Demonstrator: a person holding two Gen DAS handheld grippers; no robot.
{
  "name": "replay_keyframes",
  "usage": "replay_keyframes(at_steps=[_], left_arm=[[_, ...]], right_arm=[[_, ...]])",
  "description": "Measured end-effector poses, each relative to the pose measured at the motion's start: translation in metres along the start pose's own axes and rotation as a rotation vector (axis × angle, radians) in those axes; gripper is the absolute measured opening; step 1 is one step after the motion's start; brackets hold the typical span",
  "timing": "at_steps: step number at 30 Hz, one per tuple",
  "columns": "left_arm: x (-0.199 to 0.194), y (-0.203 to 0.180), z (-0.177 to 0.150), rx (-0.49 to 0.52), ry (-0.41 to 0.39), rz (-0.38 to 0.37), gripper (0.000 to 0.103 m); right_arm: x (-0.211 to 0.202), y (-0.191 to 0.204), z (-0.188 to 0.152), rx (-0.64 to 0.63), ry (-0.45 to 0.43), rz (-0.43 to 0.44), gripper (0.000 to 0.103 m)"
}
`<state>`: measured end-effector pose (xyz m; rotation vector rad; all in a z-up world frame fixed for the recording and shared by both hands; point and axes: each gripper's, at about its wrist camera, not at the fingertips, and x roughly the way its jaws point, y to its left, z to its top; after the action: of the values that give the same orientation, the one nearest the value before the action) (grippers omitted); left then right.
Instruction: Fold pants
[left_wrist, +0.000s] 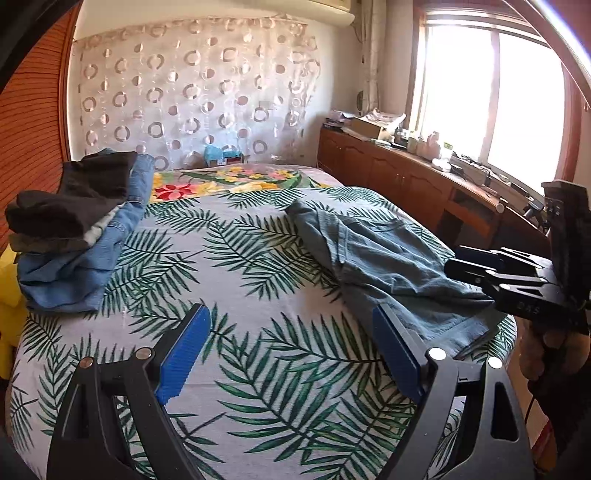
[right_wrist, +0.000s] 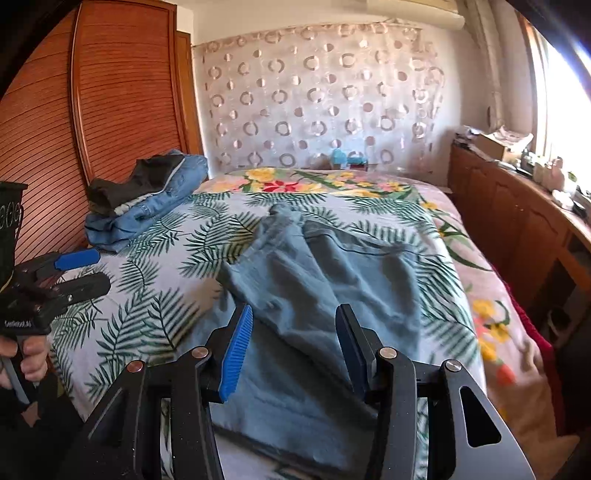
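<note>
A pair of grey-blue pants (right_wrist: 325, 280) lies loosely on the leaf-print bed cover (right_wrist: 155, 295), partly folded, one end near the front edge. They also show in the left wrist view (left_wrist: 388, 258) at the right. My right gripper (right_wrist: 293, 317) is open and empty, just above the near part of the pants. My left gripper (left_wrist: 290, 317) is open and empty over bare cover, left of the pants. Each gripper shows in the other's view: the right gripper (left_wrist: 476, 269) and the left gripper (right_wrist: 92, 269).
A stack of folded jeans and dark clothes (left_wrist: 81, 236) sits at the bed's far left, also in the right wrist view (right_wrist: 147, 199). A wooden cabinet (left_wrist: 406, 177) with clutter runs along the right under the window. A slatted wooden wardrobe (right_wrist: 110, 92) stands left.
</note>
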<state>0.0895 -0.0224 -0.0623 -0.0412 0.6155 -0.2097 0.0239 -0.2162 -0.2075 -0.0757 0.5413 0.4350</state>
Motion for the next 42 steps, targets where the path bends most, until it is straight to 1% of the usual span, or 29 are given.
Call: replay_keyframes(at_steps=[9,13,17,19,25,29,30,32,33,34,36,38,40,42], left_arm=[[-0.004,0.010,0.000,-0.023,-0.013,0.016,0.089],[-0.003,0.010,-0.001,-0.022,-0.011,0.015,0.089],[-0.002,0.012,-0.002,-0.025,-0.008,0.012,0.089],[-0.001,0.012,-0.003,-0.026,-0.007,0.013,0.089],[0.000,0.014,-0.006,-0.027,0.001,0.012,0.089],[0.001,0.013,-0.008,-0.029,0.007,0.009,0.089],[0.001,0.013,-0.008,-0.029,0.008,0.008,0.089],[0.001,0.012,-0.009,-0.028,0.010,0.006,0.089],[0.002,0.011,-0.010,-0.027,0.012,0.005,0.089],[0.002,0.010,-0.010,-0.025,0.013,0.003,0.089],[0.003,0.009,-0.012,-0.022,0.016,0.003,0.089],[0.004,0.008,-0.012,-0.022,0.021,0.000,0.089],[0.005,0.007,-0.013,-0.020,0.024,-0.004,0.089],[0.006,0.005,-0.013,-0.019,0.026,-0.006,0.089]], right_arm=[[0.029,0.001,0.025,-0.046,0.056,0.037,0.049],[0.048,0.003,0.037,-0.074,0.116,0.055,0.049],[0.064,0.005,0.050,-0.102,0.153,0.082,0.048],[0.073,0.004,0.052,-0.113,0.182,0.082,0.043],[0.101,0.012,0.059,-0.127,0.247,0.090,0.038],[0.106,0.016,0.059,-0.135,0.265,0.103,0.036],[0.107,0.019,0.059,-0.142,0.269,0.102,0.033],[0.113,0.023,0.059,-0.155,0.271,0.097,0.023],[0.112,0.023,0.060,-0.159,0.260,0.088,0.014],[0.109,0.022,0.061,-0.157,0.242,0.077,0.012],[0.103,0.019,0.065,-0.135,0.212,0.084,0.009],[0.095,0.016,0.069,-0.123,0.177,0.078,0.008],[0.089,0.015,0.071,-0.124,0.160,0.085,0.008],[0.082,0.014,0.073,-0.129,0.146,0.073,0.008]])
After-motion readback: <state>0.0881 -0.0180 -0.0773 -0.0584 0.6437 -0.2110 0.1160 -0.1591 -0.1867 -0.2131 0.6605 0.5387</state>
